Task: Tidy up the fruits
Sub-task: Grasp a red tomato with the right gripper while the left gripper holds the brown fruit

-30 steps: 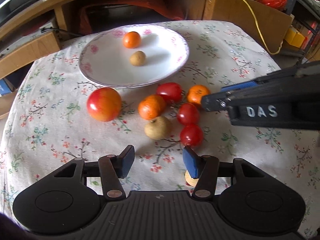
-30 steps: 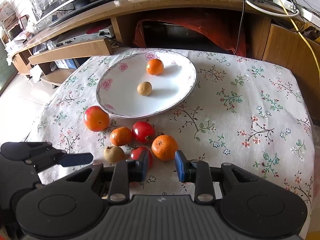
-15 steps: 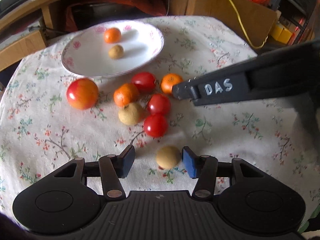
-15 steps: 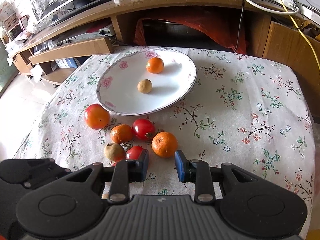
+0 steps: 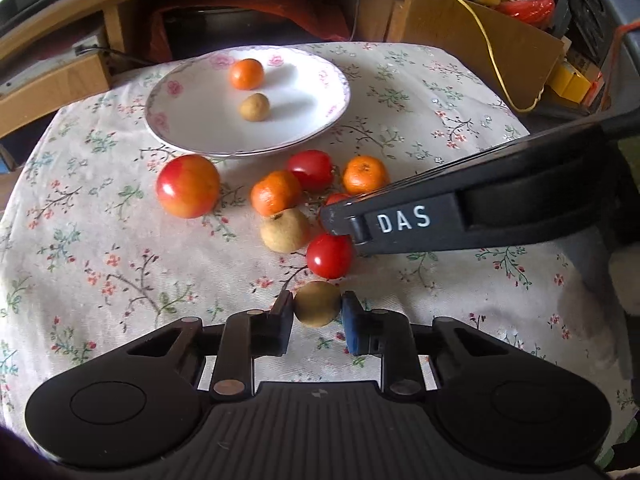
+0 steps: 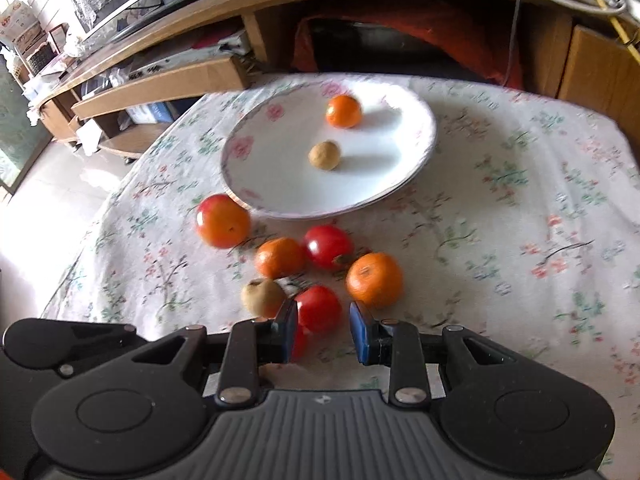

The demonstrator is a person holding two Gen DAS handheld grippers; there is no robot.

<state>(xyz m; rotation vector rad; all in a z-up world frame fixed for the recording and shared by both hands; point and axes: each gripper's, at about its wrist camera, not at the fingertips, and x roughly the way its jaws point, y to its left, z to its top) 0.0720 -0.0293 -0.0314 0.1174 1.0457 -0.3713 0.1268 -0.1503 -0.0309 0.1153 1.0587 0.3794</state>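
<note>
Left tool [image 5: 316,314] grips a small brown fruit [image 5: 317,303] at lower centre, while right tool [image 6: 324,326] gapes open around a red tomato [image 6: 318,307] on the bench [image 6: 500,240].

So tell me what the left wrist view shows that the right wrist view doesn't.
Only the left wrist view shows the left gripper closed on a small brown fruit, and the right gripper's side with "DAS" lettering.

Only the right wrist view shows the right gripper from behind, jaws open around a red tomato, plus the floor at left.

Both show the plate holding one orange and one brown fruit, and the loose fruit on the floral cloth.
</note>
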